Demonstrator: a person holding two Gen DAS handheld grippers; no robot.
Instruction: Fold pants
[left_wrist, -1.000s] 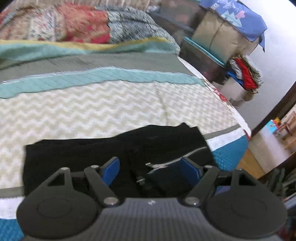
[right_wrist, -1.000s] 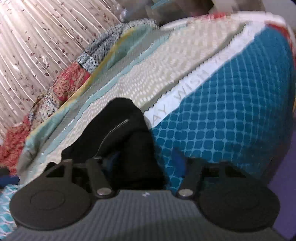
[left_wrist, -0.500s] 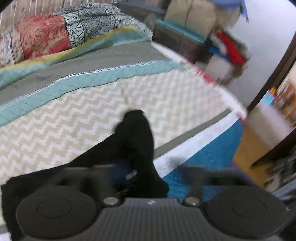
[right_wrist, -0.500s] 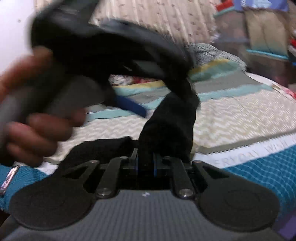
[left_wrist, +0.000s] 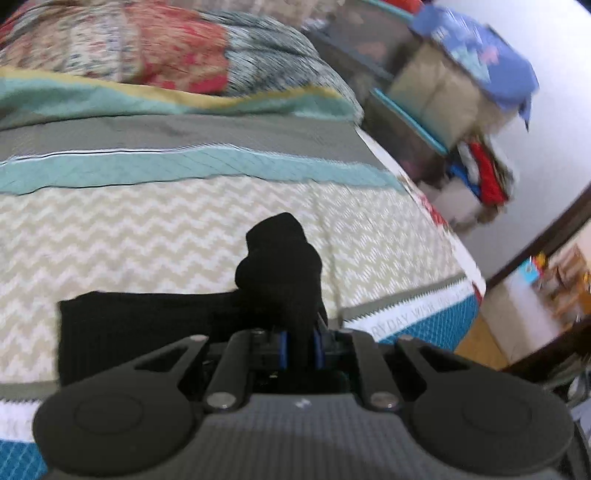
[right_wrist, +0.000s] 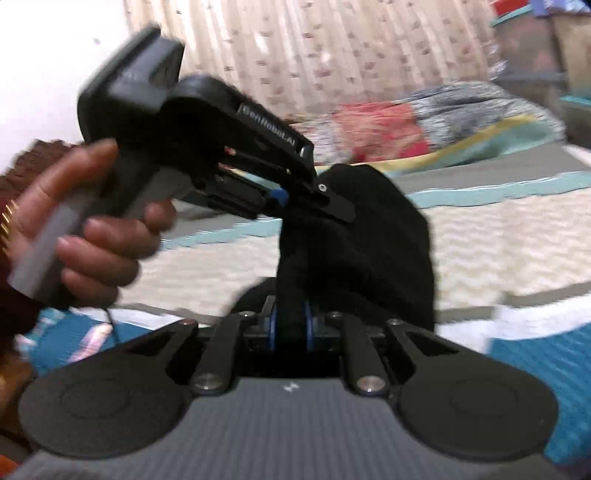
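Both grippers' fingers clamp black pants | bedspread reads "DAY WISH"

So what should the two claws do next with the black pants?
Probably carry the lifted end across toward the flat part and lay it down. Both the left claw and right claw pinch the black pants, one end raised off the bed.

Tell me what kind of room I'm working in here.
Most likely a home bedroom. The black pants lie on a bed with a chevron bedspread, a patchwork quilt is bunched at its far end, and a curtain hangs behind.
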